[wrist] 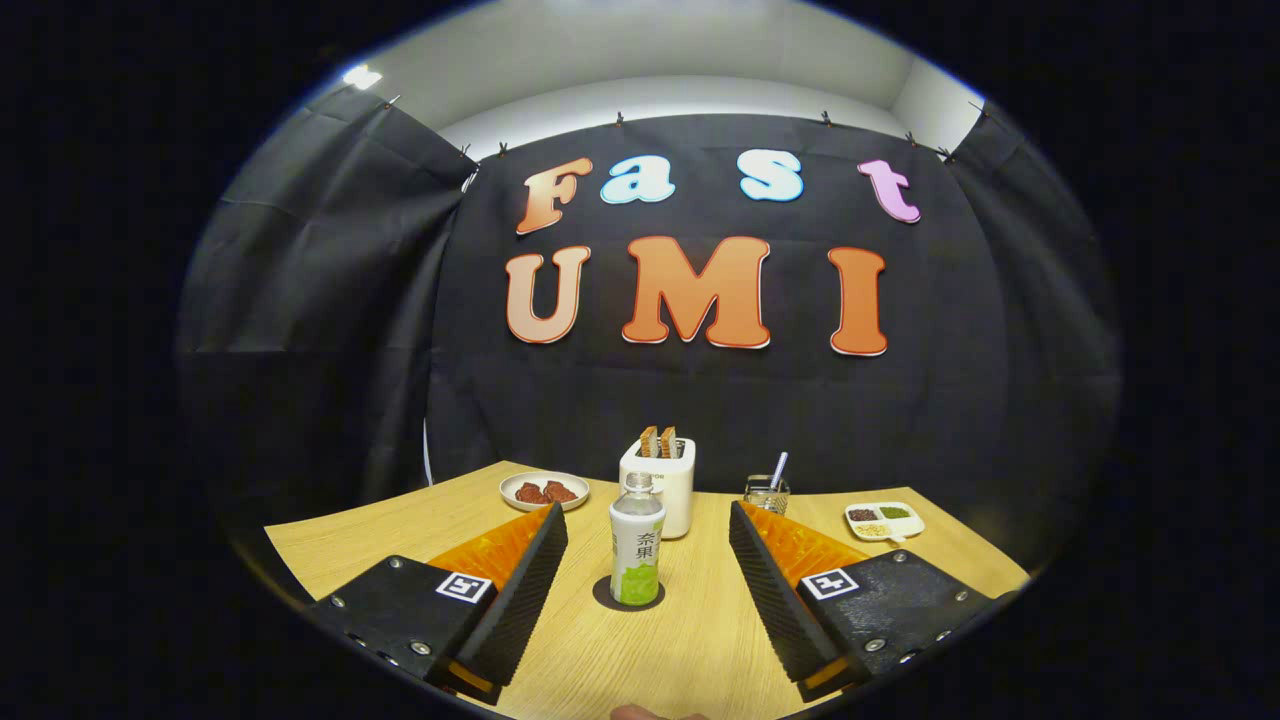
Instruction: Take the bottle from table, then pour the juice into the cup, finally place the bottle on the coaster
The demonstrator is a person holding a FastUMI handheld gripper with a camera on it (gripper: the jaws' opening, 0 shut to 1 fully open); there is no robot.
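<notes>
Gripper: the gripper [648,520] has its fingers spread wide, one to each side of the bottle, and neither pad is touching it.
Fingers: ribbed inner faces turned towards each other, left finger [527,580] and right finger [775,585] set well apart, each with a square black-and-white marker on its block.
Bottle: the juice bottle [636,540] stands upright in the gap between the fingers, roughly level with their tips, with clear air on both sides.
Bottle look: clear cap, pale label up top, green band at the bottom.
Coaster: there it is, a dark round coaster [605,598] right under the bottle, its rim peeking out around the base; the bottle sits on it.
Cup: a glass cup [767,494] with a straw or stirrer poking out, beyond the right finger's tip, apart from the bottle.
Toaster: a white toaster [672,485] just behind the bottle, two browned slices standing up in its slots.
Plate: a small round plate [544,490] with reddish-brown pieces on it, beyond the left finger, beside the toaster.
Divided dish: a white sectioned dish [884,520] further right, with dark, green and pale fillings in separate compartments.
Table: light wooden table [640,660] under everything.
Foreground: a sliver of a fingertip [640,713] at the near edge, between the finger blocks.
</notes>
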